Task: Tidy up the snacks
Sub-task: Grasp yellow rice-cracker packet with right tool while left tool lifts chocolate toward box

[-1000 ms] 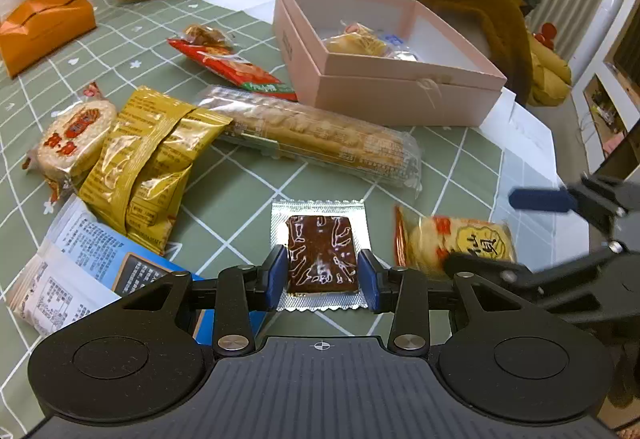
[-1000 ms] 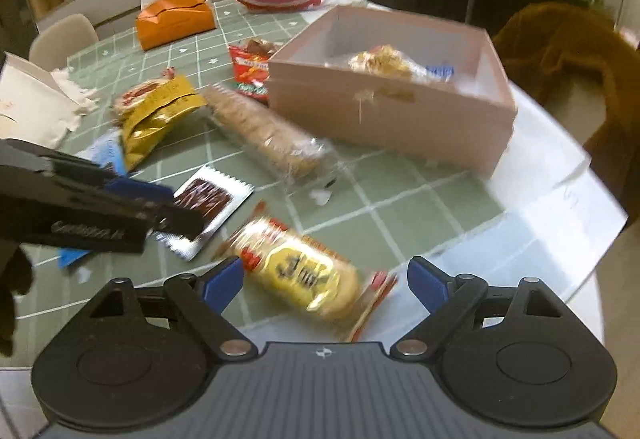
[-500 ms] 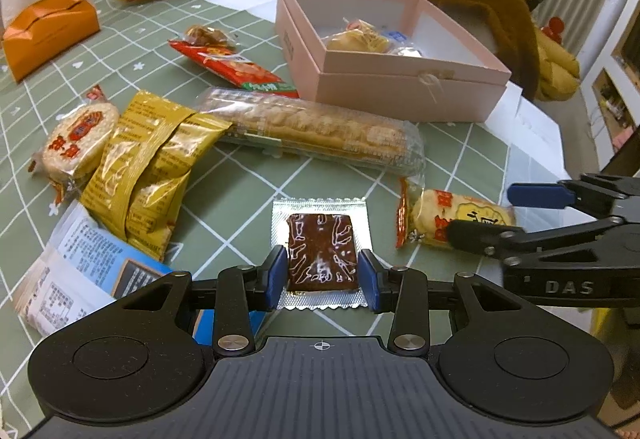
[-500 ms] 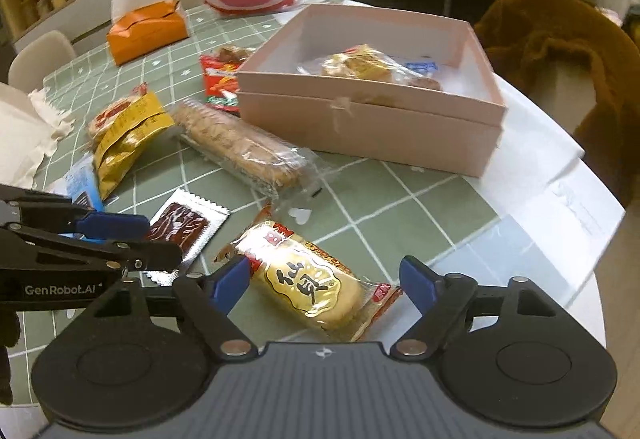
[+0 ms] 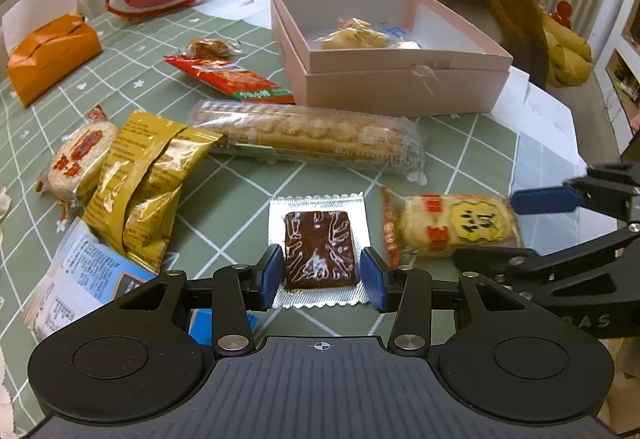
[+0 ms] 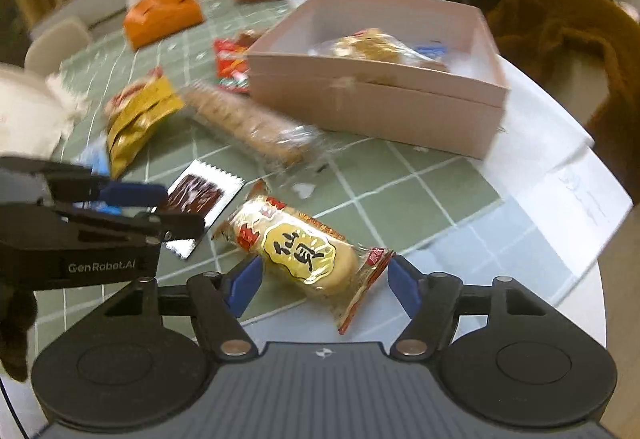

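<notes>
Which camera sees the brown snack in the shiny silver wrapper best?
The left wrist view: the brown snack lies whole and sharp, right in front. The right wrist view shows it blurred, partly behind the left gripper.

Pink box point(image 5: 404, 87), green checked tablecloth point(image 5: 240, 195)

You have a brown bar in a silver-edged wrapper point(image 5: 318, 249) lying flat on the green checked tabletop point(image 5: 240, 195). Just to its right lies a yellow-labelled rice cracker packet point(image 5: 450, 225). Beyond them sits an open pink box point(image 5: 400, 87) with a few wrapped snacks inside.
</notes>
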A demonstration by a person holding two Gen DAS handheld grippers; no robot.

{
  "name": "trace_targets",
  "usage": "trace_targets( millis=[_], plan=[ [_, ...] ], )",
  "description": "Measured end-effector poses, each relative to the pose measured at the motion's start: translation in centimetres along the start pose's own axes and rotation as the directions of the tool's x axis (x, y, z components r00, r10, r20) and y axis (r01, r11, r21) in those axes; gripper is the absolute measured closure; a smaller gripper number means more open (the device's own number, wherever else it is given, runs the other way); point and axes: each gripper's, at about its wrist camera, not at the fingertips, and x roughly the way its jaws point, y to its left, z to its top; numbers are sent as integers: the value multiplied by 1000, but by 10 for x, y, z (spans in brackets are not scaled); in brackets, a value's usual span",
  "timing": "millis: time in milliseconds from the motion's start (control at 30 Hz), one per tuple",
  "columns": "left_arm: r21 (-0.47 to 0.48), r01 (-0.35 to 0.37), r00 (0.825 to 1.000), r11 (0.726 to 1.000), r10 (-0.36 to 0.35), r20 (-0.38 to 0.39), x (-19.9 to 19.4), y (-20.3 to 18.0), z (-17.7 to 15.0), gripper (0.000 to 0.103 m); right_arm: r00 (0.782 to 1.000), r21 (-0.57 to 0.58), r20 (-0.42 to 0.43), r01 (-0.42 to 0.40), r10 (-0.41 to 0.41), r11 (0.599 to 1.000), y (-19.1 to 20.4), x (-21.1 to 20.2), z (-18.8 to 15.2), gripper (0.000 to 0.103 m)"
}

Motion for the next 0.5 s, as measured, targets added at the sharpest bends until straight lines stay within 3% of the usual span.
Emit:
trace_targets(
  millis=[133,367,500],
  plan=[
    [9,-9,1000,1000,8,5,-1,-1,-1,56,1000,-16,-3,-6,6,1000,7,6,3,35],
    [-14,-9,1000,1000,9,5,-1,0,-1,57,999,40,-35,-6,7,999,-9,-7,-5,66],
    [-54,-11,1000,998,11,2,-3,0,-1,59,998,165,-26,55,-51,985,-36,-11,-8,66]
  ],
)
